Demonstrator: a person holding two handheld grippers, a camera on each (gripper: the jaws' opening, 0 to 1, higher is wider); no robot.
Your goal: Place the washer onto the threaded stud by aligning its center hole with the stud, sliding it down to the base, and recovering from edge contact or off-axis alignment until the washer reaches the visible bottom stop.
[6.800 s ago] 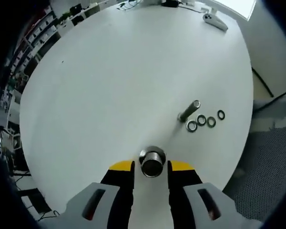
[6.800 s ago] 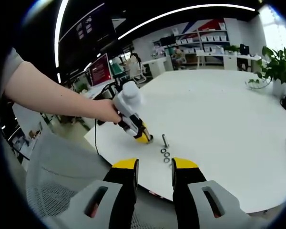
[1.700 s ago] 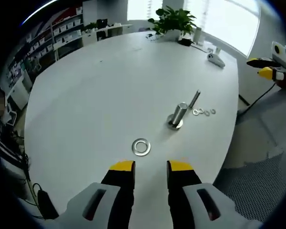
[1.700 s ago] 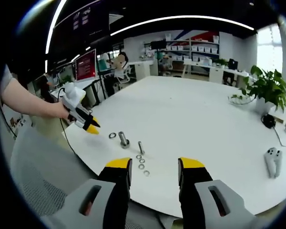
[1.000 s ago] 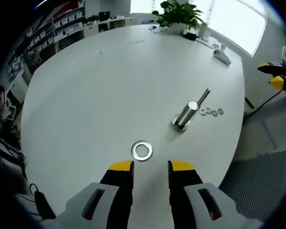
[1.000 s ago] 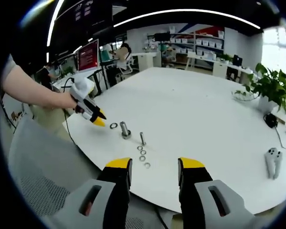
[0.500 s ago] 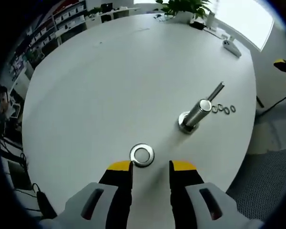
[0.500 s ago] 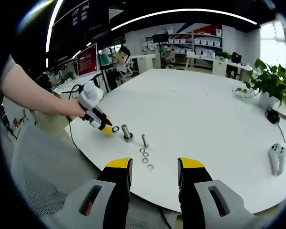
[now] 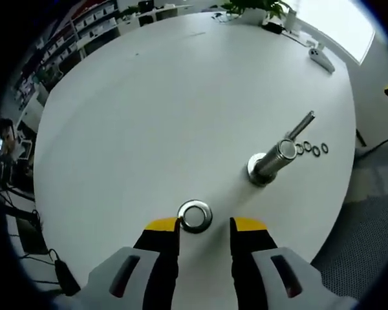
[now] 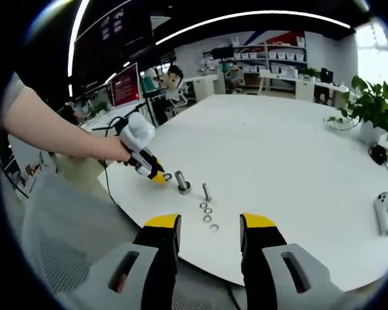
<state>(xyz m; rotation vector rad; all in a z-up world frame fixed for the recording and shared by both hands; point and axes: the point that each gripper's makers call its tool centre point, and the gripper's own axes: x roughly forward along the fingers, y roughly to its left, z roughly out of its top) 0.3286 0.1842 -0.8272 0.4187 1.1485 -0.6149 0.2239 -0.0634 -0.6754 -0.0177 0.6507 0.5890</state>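
A large steel washer [image 9: 194, 216] lies flat on the white round table [image 9: 149, 110], just ahead of and between my left gripper's [image 9: 205, 225] yellow fingertips [image 9: 163, 225]; the jaws stand open and hold nothing. The thick threaded stud [image 9: 271, 161] stands upright on its base to the right, apart from the washer. In the right gripper view a hand holds the left gripper [image 10: 156, 175] low over the washer [image 10: 167, 176], with the stud [image 10: 182, 182] beside it. My right gripper [image 10: 211, 225] hangs open off the table's near edge.
A thinner bolt [image 9: 302, 124] stands past the stud, with three small washers [image 9: 315, 150] beside it. A white controller [image 10: 383, 210] lies at the table's right edge and a potted plant [image 10: 374, 106] behind it. A mesh chair [image 10: 64, 258] stands below the table edge.
My left gripper has come down and forward, so the washer now lies right at its fingertips. The stud has not moved. The right gripper stays open off the table edge.
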